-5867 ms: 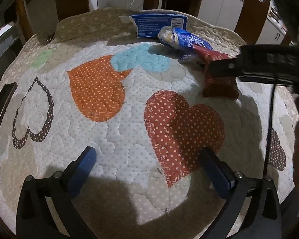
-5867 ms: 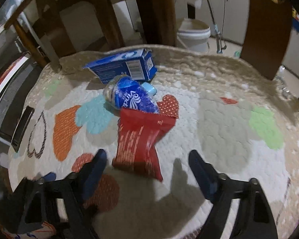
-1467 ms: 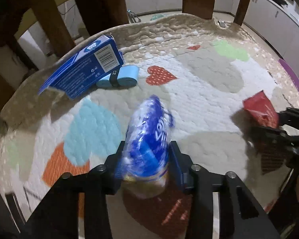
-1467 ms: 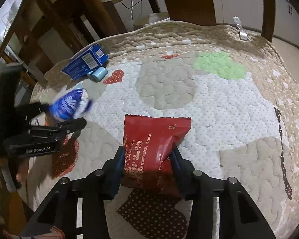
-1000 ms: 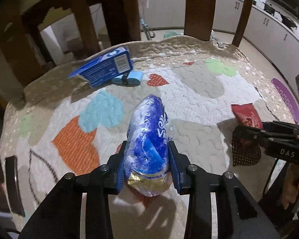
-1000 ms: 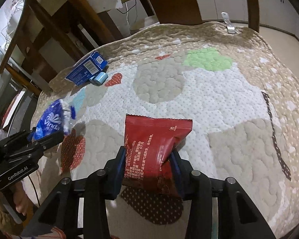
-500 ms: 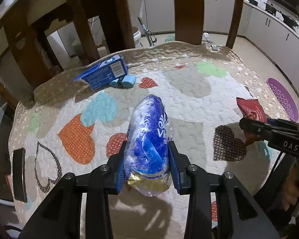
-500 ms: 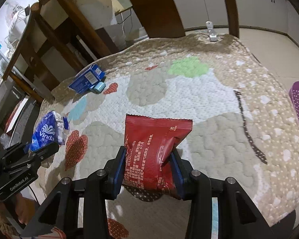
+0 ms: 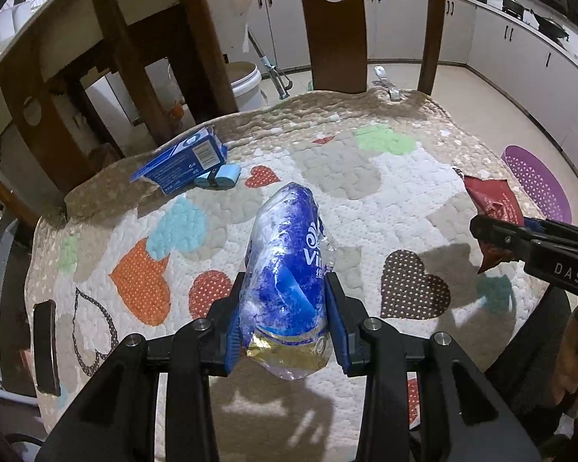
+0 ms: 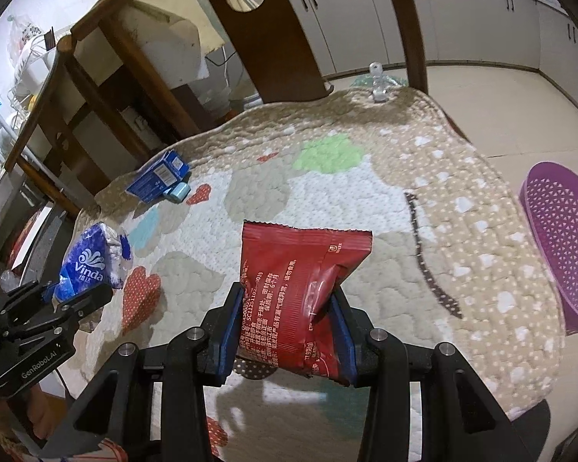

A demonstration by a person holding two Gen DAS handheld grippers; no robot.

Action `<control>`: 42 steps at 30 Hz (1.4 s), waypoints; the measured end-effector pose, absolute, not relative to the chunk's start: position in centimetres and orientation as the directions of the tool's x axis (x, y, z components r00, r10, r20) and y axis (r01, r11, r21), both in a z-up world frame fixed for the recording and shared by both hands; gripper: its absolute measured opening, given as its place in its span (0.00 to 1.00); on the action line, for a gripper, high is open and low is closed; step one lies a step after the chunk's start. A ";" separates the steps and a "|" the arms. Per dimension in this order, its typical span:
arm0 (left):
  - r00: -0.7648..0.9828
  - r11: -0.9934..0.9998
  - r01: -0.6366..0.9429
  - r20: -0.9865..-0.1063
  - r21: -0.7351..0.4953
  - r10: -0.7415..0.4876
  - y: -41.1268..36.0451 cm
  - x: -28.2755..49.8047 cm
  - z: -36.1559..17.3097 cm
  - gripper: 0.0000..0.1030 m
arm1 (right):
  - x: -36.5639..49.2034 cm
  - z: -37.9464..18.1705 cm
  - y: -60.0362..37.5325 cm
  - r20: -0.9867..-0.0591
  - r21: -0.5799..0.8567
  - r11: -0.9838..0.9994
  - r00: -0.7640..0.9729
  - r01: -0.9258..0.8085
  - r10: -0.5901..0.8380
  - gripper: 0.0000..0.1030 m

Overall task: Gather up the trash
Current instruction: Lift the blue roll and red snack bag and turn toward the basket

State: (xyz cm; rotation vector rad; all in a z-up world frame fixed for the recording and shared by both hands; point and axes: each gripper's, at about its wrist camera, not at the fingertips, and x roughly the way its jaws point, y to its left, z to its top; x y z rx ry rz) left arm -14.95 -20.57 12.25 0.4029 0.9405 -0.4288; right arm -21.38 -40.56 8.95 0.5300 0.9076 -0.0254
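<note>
Both tongs loaded: left tongs clamp the blue tissue pack, right tongs grip the red wrapper. Purple basket sits off the quilt's right edge, so the right hand's closer imo.

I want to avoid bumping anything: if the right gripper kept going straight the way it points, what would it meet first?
Probably the quilted mat, on a bare stretch beyond the red snack bag that the right gripper holds; depth is unclear.
</note>
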 end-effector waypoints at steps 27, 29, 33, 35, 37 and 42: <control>0.507 0.796 0.580 -0.841 0.171 -0.189 -24.3 -16.5 12.5 0.36 | -25.4 9.5 -46.8 -0.755 0.415 0.833 0.649 0.365 0.092 0.44; 0.505 0.792 0.585 -0.841 0.172 -0.191 -24.5 -16.6 12.5 0.36 | -25.6 9.6 -47.0 -0.754 0.417 0.831 0.651 0.369 0.090 0.44; 0.502 0.783 0.597 -0.843 0.176 -0.194 -25.1 -16.9 12.5 0.36 | -26.0 9.6 -47.5 -0.749 0.422 0.824 0.658 0.377 0.082 0.44; 0.500 0.779 0.602 -0.844 0.176 -0.195 -25.4 -17.0 12.6 0.35 | -26.2 9.7 -47.8 -0.746 0.424 0.821 0.661 0.383 0.077 0.44; 0.498 0.776 0.606 -0.844 0.176 -0.197 -25.6 -17.0 12.7 0.36 | -26.5 9.7 -48.2 -0.745 0.426 0.817 0.663 0.388 0.073 0.44; 0.495 0.764 0.619 -0.846 0.181 -0.200 -26.5 -17.2 12.8 0.36 | -27.3 9.6 -49.2 -0.742 0.430 0.806 0.668 0.406 0.059 0.44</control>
